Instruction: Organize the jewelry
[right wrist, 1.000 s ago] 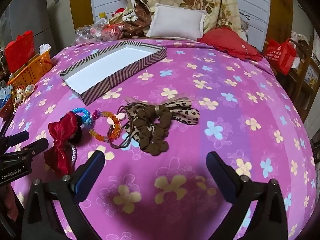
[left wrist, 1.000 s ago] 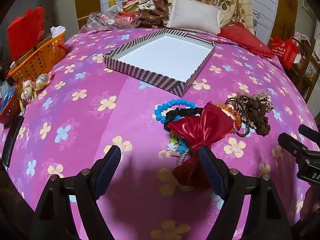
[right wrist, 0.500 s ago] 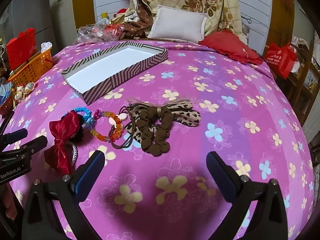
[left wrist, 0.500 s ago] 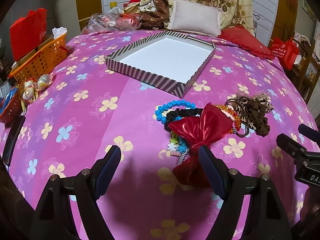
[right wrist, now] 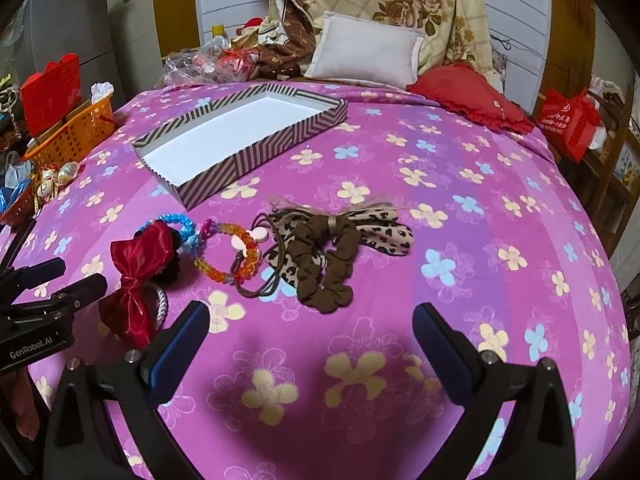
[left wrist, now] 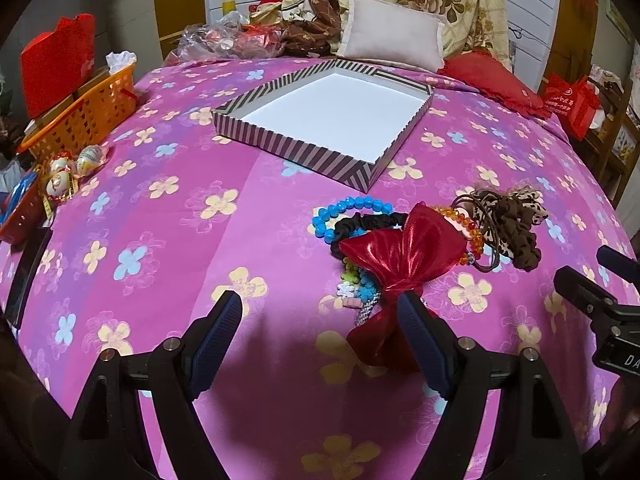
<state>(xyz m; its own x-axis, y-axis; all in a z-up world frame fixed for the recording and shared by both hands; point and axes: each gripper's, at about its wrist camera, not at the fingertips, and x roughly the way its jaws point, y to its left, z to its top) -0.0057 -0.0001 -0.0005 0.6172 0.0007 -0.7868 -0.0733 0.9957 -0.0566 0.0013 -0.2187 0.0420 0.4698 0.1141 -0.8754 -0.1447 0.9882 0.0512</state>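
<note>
So, jewelry pile sits near the bed's (left wrist: 168,248) front edge, just short of the striped box (left wrist: 292,148). Red bow (left wrist: 400,252) is light, floppy, prob. slick; best pinched at its knot. Beaded bracelets (right wrist: 224,256) roll. Left tool (left wrist: 320,320) & right tool (right wrist: 310,332) both spread, holding nothing.

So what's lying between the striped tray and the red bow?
In the left wrist view, the blue bead bracelet and black scrunchie lie between striped tray and red bow; otherwise bare bedspread.
</note>
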